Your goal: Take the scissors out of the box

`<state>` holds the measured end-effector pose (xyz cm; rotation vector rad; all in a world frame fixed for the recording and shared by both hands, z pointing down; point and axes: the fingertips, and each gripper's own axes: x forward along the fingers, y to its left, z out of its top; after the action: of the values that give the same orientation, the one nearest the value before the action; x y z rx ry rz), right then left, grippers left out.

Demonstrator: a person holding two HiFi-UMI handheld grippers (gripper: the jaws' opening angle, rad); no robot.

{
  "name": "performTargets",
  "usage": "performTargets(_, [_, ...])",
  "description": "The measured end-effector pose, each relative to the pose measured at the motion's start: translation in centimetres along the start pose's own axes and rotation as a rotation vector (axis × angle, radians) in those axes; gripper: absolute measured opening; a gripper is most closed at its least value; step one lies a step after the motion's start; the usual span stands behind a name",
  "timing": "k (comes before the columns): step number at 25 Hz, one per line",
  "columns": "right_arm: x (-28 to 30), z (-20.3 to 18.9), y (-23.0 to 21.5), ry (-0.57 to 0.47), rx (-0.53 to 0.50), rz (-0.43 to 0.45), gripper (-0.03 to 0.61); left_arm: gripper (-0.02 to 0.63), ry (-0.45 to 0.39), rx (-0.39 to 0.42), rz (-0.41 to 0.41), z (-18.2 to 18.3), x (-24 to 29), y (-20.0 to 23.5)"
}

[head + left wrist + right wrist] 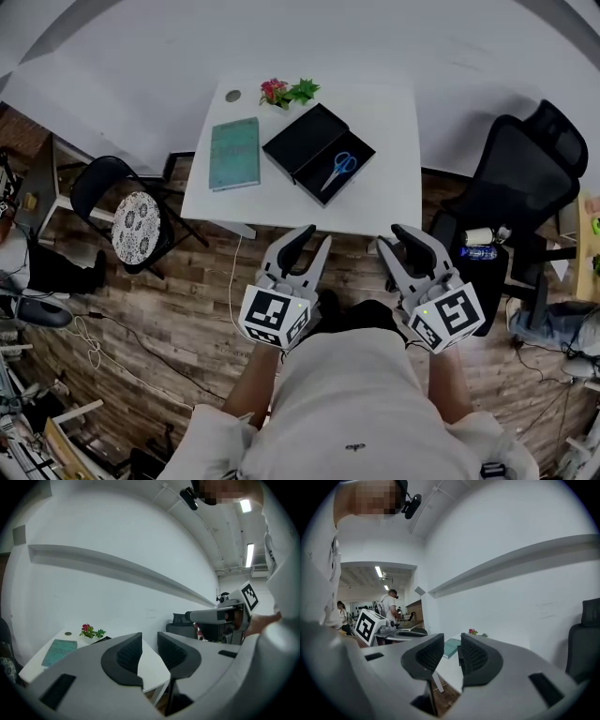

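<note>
Blue-handled scissors (337, 169) lie in the open black box (352, 174) on the white table (394, 178); the box's lid half (302, 139) lies beside it. Both grippers hang over the floor in front of the table's near edge, well short of the box. On my left gripper (307, 244) (149, 653) the jaws stand almost together, with a thin gap and nothing between them. My right gripper (403, 239) (452, 656) looks the same and is empty. Only a dark edge of the box (101, 640) shows in the left gripper view; the scissors are hidden there.
A teal book (234, 153) (58, 651) (451, 647) lies left of the box, and a small flower sprig (286, 92) (91, 631) sits at the table's back. A black folding chair (136, 225) stands left of the table, an office chair (520, 178) right. People stand far back.
</note>
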<state>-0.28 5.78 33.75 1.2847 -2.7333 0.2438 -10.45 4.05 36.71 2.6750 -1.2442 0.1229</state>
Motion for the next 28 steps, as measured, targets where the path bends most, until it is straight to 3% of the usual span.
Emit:
performTargets(12, [2.2,-0.2,-3.3,0.033,0.052,-0.035,0.100,0.112,0.078,-0.025,-0.022,-1.3,3.6,2.3])
performTargets(28, [8.5,2.9,-10.5,-0.006,0.053,0.015,0.100,0.112,0.112,0.003,-0.049,1.8,11.8,4.0])
